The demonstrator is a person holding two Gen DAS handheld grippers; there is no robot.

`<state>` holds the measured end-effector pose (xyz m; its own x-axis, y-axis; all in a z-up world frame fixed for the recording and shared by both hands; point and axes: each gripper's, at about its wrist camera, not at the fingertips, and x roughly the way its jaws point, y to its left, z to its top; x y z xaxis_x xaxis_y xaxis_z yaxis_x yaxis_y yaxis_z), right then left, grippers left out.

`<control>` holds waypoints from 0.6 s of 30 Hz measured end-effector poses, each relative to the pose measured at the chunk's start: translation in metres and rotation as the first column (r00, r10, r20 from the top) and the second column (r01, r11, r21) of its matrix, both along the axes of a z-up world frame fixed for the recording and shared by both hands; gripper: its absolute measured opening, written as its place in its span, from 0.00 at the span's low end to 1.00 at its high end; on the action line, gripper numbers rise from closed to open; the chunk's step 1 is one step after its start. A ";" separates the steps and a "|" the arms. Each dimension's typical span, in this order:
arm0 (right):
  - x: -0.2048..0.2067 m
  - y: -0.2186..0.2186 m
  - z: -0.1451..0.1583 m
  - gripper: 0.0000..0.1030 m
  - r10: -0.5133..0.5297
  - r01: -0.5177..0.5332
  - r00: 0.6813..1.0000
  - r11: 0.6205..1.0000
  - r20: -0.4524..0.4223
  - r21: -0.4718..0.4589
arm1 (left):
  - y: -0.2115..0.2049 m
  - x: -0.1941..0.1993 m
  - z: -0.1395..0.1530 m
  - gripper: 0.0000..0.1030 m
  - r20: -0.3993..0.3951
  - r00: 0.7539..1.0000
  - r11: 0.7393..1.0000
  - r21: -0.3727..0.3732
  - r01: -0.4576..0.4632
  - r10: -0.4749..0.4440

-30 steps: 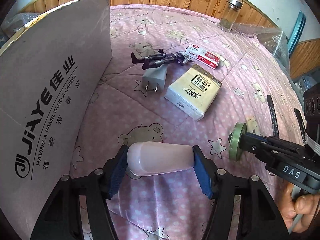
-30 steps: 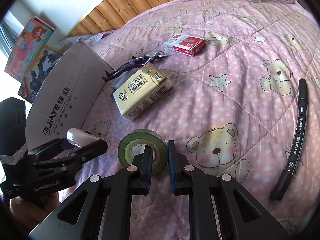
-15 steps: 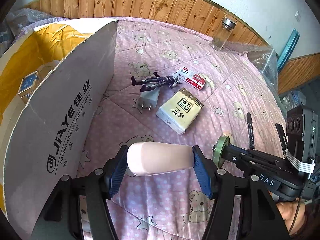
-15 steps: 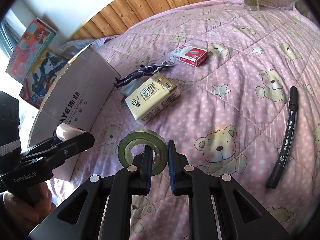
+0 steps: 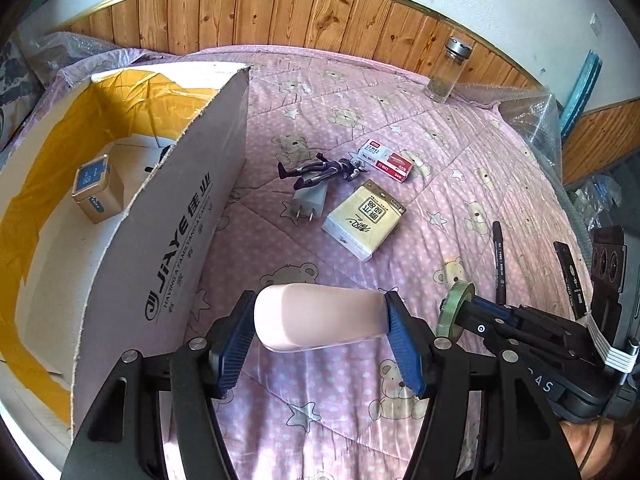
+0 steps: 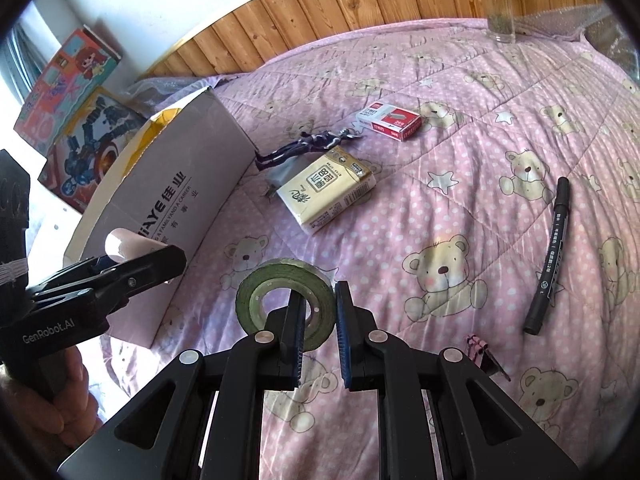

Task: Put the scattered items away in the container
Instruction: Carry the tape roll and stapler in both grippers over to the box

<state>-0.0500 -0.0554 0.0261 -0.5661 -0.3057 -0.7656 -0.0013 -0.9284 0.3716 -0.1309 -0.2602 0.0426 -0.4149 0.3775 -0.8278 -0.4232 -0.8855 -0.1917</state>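
Observation:
My left gripper [image 5: 320, 320] is shut on a pale pink bottle [image 5: 312, 332], held sideways above the pink quilt just right of the cardboard box's wall [image 5: 180, 216]. The box is open, with a small tin [image 5: 96, 188] inside. My right gripper [image 6: 318, 300] is shut on a green tape roll [image 6: 260, 292], which also shows in the left wrist view as a tape roll [image 5: 454, 308] beside the bottle. On the quilt lie a tissue pack [image 5: 364, 220], a dark figure toy [image 5: 320, 170], a charger plug [image 5: 308, 202], a staples box [image 5: 386, 160] and a black marker [image 6: 548, 256].
A glass jar [image 5: 448, 68] stands at the far edge by the wooden wall. Bubble wrap [image 5: 532, 112] lies at the right. Toy boxes [image 6: 68, 80] stand beyond the cardboard box. A pink binder clip [image 6: 480, 352] lies near my right gripper. A second marker [image 5: 572, 276] lies at the right.
Both grippers have risen with the bottle and the tape roll in them. The inside of the box has come into the left wrist view.

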 end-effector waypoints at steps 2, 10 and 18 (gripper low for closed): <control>0.004 -0.005 0.005 0.15 0.004 -0.004 1.000 1.000 -0.006 0.010 | -0.002 0.003 0.004 0.62 -0.010 1.000 1.000 -0.006 -0.002 0.002; 0.014 -0.033 0.030 0.15 0.044 -0.041 0.998 0.997 -0.046 0.065 | -0.018 0.011 0.028 0.62 -0.064 0.998 1.000 0.007 -0.008 0.008; 0.019 -0.058 0.055 0.15 0.078 -0.066 0.993 0.990 -0.088 0.128 | -0.039 0.012 0.052 0.62 -0.114 0.993 0.999 0.043 -0.027 0.032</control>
<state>-0.0315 -0.1136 0.0810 -0.6165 -0.2536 -0.7454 0.0960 -0.9639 0.2485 -0.1187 -0.2993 0.0944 -0.5177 0.3970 -0.7579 -0.4186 -0.8901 -0.1802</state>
